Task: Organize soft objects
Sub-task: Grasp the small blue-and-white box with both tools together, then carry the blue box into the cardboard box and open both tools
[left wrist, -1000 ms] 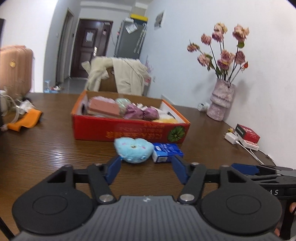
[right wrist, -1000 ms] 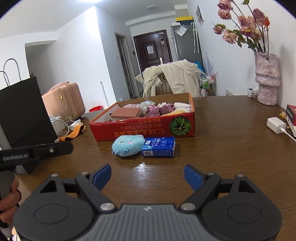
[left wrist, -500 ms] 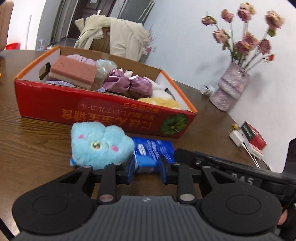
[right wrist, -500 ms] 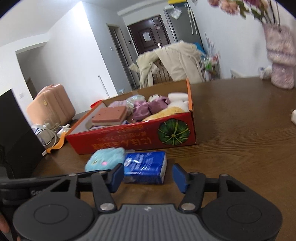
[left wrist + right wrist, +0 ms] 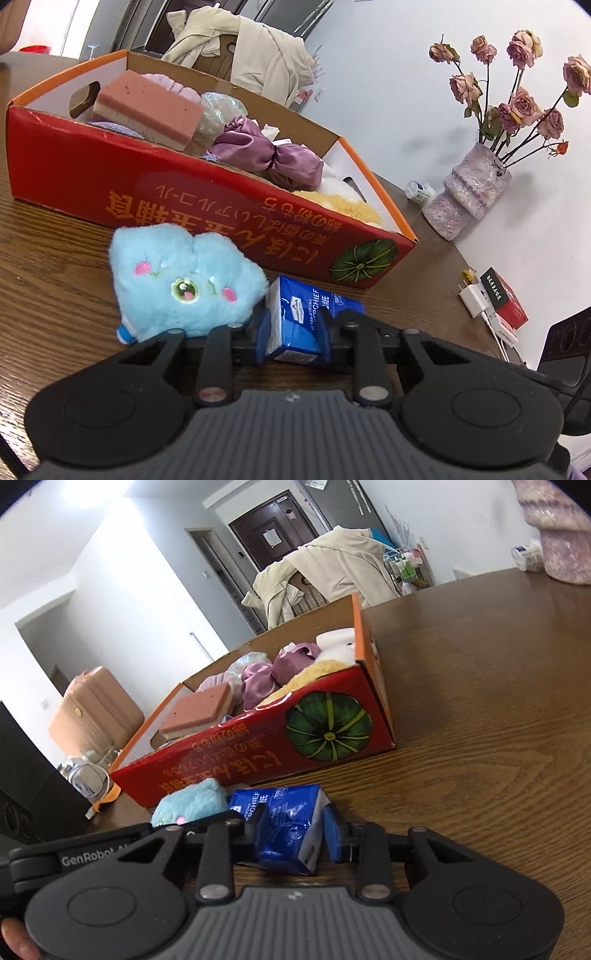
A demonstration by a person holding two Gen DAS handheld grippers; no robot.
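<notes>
A blue tissue pack [image 5: 306, 306] [image 5: 284, 812] lies on the wooden table in front of the red cardboard box [image 5: 184, 206] [image 5: 258, 753]. My left gripper [image 5: 294, 332] is shut on the pack's near end. My right gripper [image 5: 293, 832] is closing on the same pack, and its blue pads touch both sides, denting the wrapper. A light blue plush [image 5: 181, 280] [image 5: 192, 803] rests against the pack's left side. The box holds a pink sponge [image 5: 147, 107], a purple satin piece [image 5: 266, 155] and other soft items.
A pink vase of dried roses [image 5: 465, 195] stands by the wall on the right, with a white charger [image 5: 472, 299] and a small red box [image 5: 509, 306] near it. A black bag [image 5: 22, 775] stands at the left. A coat-draped chair [image 5: 332, 568] is behind the table.
Both grippers moved forward and down to the tissue pack. Their jaws narrowed from wide apart to closed around it. The views have tilted.
</notes>
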